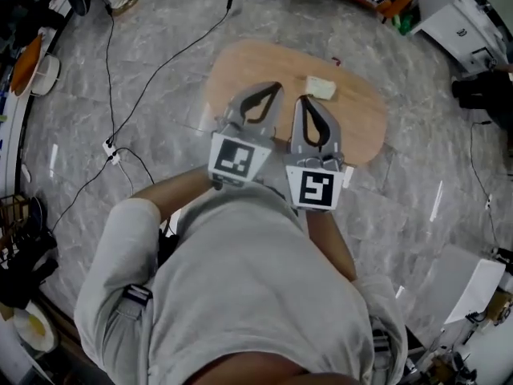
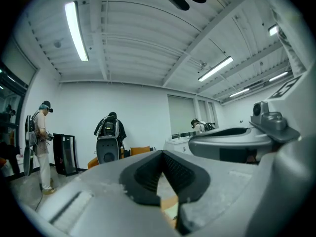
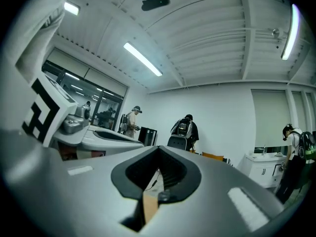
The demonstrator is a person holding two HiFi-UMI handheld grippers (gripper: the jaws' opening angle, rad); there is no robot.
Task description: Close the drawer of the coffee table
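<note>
In the head view the left gripper [image 1: 271,93] sits just left of centre frame, held out from the person's chest with its tips pointing toward the top of the frame. In the left gripper view its jaws [image 2: 162,156] are pressed together with nothing between them, and the camera looks level across the room, not down.

Just to its right, the right gripper [image 1: 306,103] runs nearly parallel. Its jaws [image 3: 158,151] are likewise closed on nothing, and its view is level too.

Both sets of tips overlie the coffee table [image 1: 244,61], which fills the centre and upper centre of the head view and, by its look, stands lower than the grippers. Its oval top has its long axis running from left to lower right across the frame. A small pale object [image 1: 321,87] lies on the top, just above and right of the right gripper's tips.

The drawer itself shows in none of the 3 views. No drawer front juts past the oval's outline, so it is either already in or hidden under the top and the grippers.

As a judgement, the 2 grippers are about equally near the table's close edge. Any push would have to start lower, at the table's side.
</note>
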